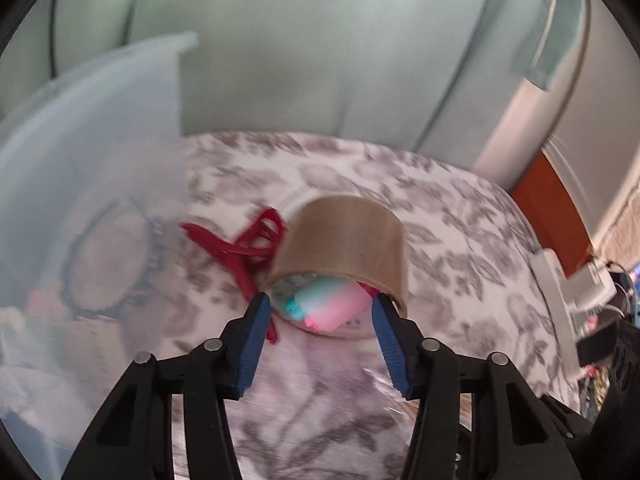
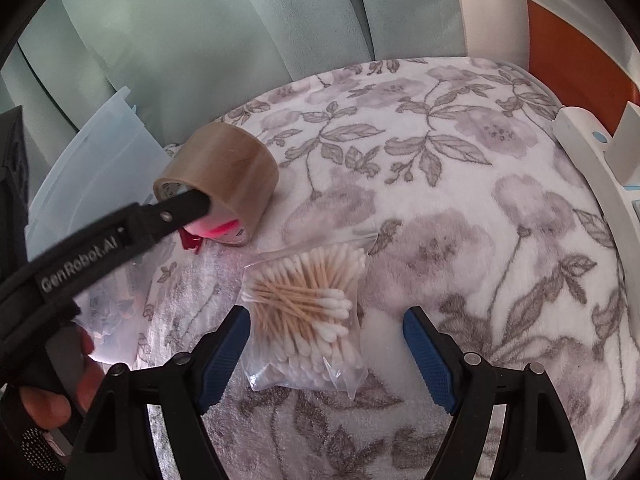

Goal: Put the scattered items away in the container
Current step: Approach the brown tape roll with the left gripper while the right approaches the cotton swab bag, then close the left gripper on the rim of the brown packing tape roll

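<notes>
Bare floral blanket (image 2: 460,208) right of the tape roll (image 2: 224,168); translucent container (image 2: 100,152) close left.

Pale green curtains (image 2: 208,36) behind floral bedspread (image 2: 460,208), perhaps a bed.

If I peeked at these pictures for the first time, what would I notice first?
Probably the fat brown tape roll, tipped up on the flowery blanket, with the left gripper closing around its near edge and something pink and blue glowing inside. Next comes the clear bag of cotton swabs, lying in front of the open right gripper. A red clip peeks out just left of the tape, near the see-through container.
</notes>
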`<state>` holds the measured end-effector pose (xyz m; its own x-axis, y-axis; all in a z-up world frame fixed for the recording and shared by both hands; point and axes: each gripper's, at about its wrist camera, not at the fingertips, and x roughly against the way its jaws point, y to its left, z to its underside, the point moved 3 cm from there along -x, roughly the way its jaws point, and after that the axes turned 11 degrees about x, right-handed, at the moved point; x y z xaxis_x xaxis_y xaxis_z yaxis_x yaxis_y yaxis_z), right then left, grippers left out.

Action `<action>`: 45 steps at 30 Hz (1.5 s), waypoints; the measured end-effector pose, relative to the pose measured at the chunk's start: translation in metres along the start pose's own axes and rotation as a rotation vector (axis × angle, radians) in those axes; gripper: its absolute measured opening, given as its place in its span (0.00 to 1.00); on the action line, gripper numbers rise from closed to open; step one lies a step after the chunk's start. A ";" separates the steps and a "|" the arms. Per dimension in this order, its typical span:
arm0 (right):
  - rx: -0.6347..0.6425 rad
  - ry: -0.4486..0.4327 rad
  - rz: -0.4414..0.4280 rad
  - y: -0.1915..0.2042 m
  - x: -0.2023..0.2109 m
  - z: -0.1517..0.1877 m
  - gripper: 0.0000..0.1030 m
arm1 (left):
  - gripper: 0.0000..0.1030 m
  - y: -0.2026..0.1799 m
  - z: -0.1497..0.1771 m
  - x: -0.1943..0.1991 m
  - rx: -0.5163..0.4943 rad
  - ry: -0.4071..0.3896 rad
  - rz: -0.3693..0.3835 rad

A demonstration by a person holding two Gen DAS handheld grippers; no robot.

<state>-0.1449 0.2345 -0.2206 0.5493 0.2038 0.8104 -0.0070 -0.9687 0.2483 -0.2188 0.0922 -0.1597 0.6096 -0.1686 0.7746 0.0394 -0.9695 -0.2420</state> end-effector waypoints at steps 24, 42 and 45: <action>-0.027 -0.019 -0.002 -0.002 -0.005 -0.004 0.77 | 0.10 -0.027 -0.012 -0.023 -0.182 -0.039 -0.031; -0.059 -0.023 -0.013 -0.009 -0.007 -0.008 0.69 | 0.42 -0.017 0.002 -0.002 -0.073 0.078 0.112; -0.052 -0.022 -0.011 -0.010 -0.008 -0.008 0.69 | 0.45 -0.019 0.003 0.002 -0.069 0.077 0.131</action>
<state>-0.1559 0.2432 -0.2252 0.5676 0.2107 0.7959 -0.0442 -0.9575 0.2850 -0.2156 0.1104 -0.1553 0.5436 -0.3050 0.7819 -0.0928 -0.9478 -0.3052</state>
